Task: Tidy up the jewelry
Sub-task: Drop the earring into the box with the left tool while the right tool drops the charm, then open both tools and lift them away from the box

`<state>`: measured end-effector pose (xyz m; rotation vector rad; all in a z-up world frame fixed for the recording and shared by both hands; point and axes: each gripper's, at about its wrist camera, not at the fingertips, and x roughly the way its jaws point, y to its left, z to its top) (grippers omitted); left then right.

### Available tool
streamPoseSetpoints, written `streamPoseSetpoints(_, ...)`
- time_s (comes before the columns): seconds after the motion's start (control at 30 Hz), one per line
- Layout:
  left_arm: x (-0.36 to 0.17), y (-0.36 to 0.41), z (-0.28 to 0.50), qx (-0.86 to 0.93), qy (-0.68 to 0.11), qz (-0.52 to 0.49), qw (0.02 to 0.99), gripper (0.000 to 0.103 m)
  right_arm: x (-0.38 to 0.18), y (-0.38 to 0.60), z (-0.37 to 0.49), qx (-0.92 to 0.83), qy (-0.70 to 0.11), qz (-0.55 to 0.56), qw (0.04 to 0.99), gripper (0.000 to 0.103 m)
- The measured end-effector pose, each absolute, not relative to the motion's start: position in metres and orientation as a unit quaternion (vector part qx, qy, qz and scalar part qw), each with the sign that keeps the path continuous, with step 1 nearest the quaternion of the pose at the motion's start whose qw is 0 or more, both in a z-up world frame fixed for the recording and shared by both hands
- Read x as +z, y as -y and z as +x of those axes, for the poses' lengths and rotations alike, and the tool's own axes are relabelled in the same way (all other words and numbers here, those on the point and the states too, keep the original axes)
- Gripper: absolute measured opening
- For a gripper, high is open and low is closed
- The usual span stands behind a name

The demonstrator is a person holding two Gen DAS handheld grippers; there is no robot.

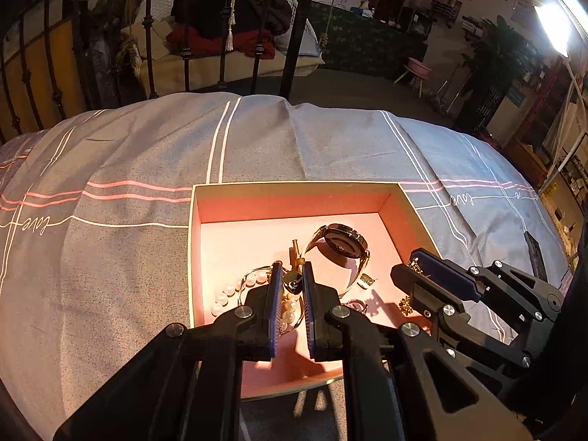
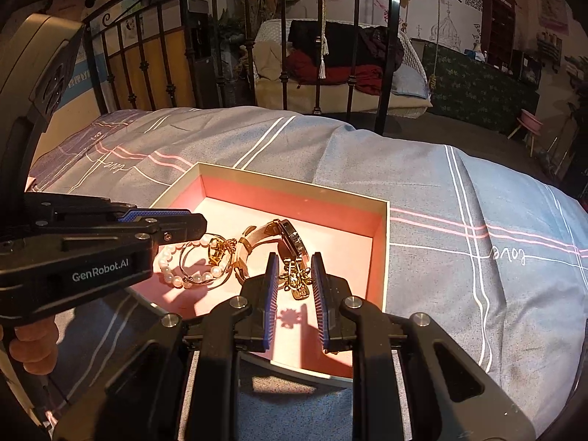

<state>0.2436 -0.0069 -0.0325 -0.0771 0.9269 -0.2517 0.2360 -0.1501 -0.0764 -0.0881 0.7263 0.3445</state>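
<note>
An open box with a cream rim [image 1: 294, 183] [image 2: 294, 182] and pink lining lies on the bed. Inside it are a gold watch [image 1: 343, 240] [image 2: 292, 239] and a pearl bracelet [image 1: 228, 290] [image 2: 167, 261] tangled with thin gold bangles [image 2: 205, 268]. My left gripper [image 1: 291, 266] [image 2: 198, 222] hovers over the box's near left part, shut on a small dark-stone piece [image 1: 294, 281]. My right gripper [image 2: 294, 257] [image 1: 406, 264] is over the near right part, shut on a gold flower ornament [image 2: 294, 279] [image 1: 404, 305] that dangles above the floor and casts a shadow.
The box rests on a grey-blue bedspread [image 1: 128, 257] with pink and white lines. A black iron bed rail [image 1: 294, 36] stands behind it. A flat dark object [image 1: 534, 253] lies on the bed to the right. A person's hand [image 2: 33, 345] holds the left gripper's handle.
</note>
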Motion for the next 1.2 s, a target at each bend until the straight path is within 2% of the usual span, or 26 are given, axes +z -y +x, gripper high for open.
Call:
streamPoseSetpoints(0.6,-0.050,0.005,0.257,-0.100,-0.471,-0.034,0.876,0.010,-0.091,0.138,0.245,0.181,-0.375,-0.059,0.907,0.019)
streamPoseSetpoints(0.63,-0.050,0.005,0.257,-0.101,-0.471,-0.037,0.876,0.011,-0.091,0.137,0.244,0.185,-0.378,-0.060,0.905,0.021)
streamPoseSetpoints(0.67,-0.051,0.004,0.258,-0.099,-0.474,-0.039,0.874,0.016,-0.091,0.136,0.244,0.182,-0.380,-0.066,0.905,0.033)
streamPoseSetpoints(0.7,-0.051,0.003,0.259,-0.096,-0.474,-0.041,0.874,0.033,-0.090,0.136,0.242,0.178,-0.374,-0.069,0.907,0.039)
streamPoseSetpoints(0.77,-0.047,0.001,0.257,-0.094,-0.464,-0.047,0.880,0.052,-0.088,0.137,0.236,0.171,-0.363,-0.074,0.913,0.051)
streamPoseSetpoints(0.87,-0.040,0.001,0.254,-0.096,-0.460,-0.052,0.881,0.061,-0.085,0.139,0.228,0.168,-0.358,-0.077,0.916,0.064)
streamPoseSetpoints(0.9,-0.037,0.002,0.251,-0.095,-0.456,-0.049,0.883,0.070,-0.084,0.140,0.224,0.168,-0.357,-0.079,0.915,0.067)
streamPoseSetpoints(0.93,-0.033,0.003,0.248,-0.091,-0.449,-0.044,0.888,0.074,-0.083,0.141,0.219,0.166,-0.353,-0.081,0.917,0.073)
streamPoseSetpoints(0.97,-0.028,0.003,0.242,-0.091,-0.438,-0.039,0.894,0.078,-0.081,0.143,0.212,0.164,-0.347,-0.078,0.920,0.075)
streamPoseSetpoints(1.0,-0.023,0.002,0.235,-0.095,-0.427,-0.039,0.898,0.078,-0.079,0.147,0.205,0.165,-0.343,-0.070,0.922,0.077)
streamPoseSetpoints(1.07,-0.011,-0.001,0.218,-0.095,-0.406,-0.042,0.908,0.079,-0.074,0.154,0.189,0.163,-0.331,-0.061,0.928,0.092)
streamPoseSetpoints(1.2,0.010,-0.010,0.164,-0.094,-0.339,-0.037,0.935,0.081,-0.059,0.167,0.140,0.147,-0.265,-0.066,0.951,0.093)
